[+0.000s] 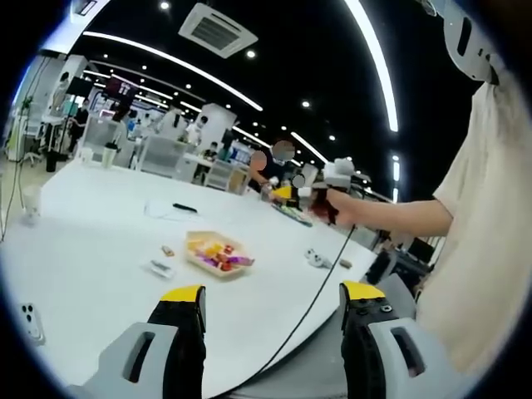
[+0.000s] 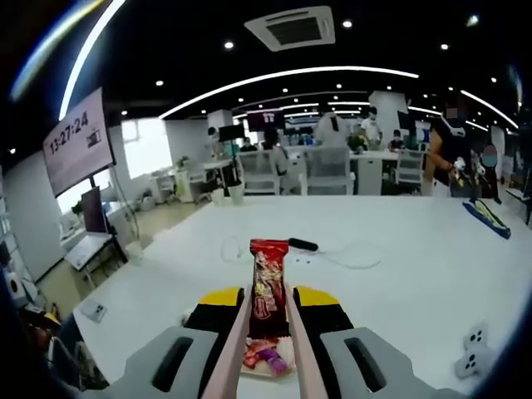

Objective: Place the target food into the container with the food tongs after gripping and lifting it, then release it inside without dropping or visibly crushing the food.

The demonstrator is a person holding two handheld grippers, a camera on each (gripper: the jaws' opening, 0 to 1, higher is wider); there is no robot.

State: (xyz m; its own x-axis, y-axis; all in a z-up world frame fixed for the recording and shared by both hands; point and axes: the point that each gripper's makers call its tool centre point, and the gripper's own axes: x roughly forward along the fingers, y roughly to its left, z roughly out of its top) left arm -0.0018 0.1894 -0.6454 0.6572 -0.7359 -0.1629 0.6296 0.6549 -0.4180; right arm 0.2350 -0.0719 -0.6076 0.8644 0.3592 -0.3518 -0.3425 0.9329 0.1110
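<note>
Left gripper view: tray waits on the table while the tongs hold a snack bar aloft

Left gripper view, from its left side: a small white device (image 1: pixel 31 322) lies near the edge of the white table (image 1: pixel 100 241). Farther in, a little wrapped item (image 1: pixel 160 268) and a small brown piece (image 1: pixel 168 250) sit just beside a shallow tray (image 1: pixel 218 253), which holds colourful wrapped snacks. A black pen (image 1: pixel 184 208) lies on a sheet beyond the tray. The left gripper (image 1: pixel 272 303) rises from the bottom with its yellow-tipped jaws spread wide apart and nothing between them. A black cable (image 1: pixel 312 303) runs across the gap between the jaws. Past it, a white controller-like object (image 1: pixel 316 258) rests near the table's curved edge. To the right, a person's arm reaches out and the right gripper (image 1: pixel 332 195) shows at its end, well above the table; how its jaws stand there is too small to tell.

Right gripper view, from its left: a screen (image 2: pixel 79 137) showing digits hangs on the wall. At centre, the right gripper (image 2: pixel 269 303) is clenched on a pair of pale food tongs (image 2: pixel 237 341). The tong arms pinch a red wrapped snack bar (image 2: pixel 267 287), held upright above the tray, whose edge shows just beneath. Beyond lies the pen with a looped cord (image 2: pixel 353 255).
</note>
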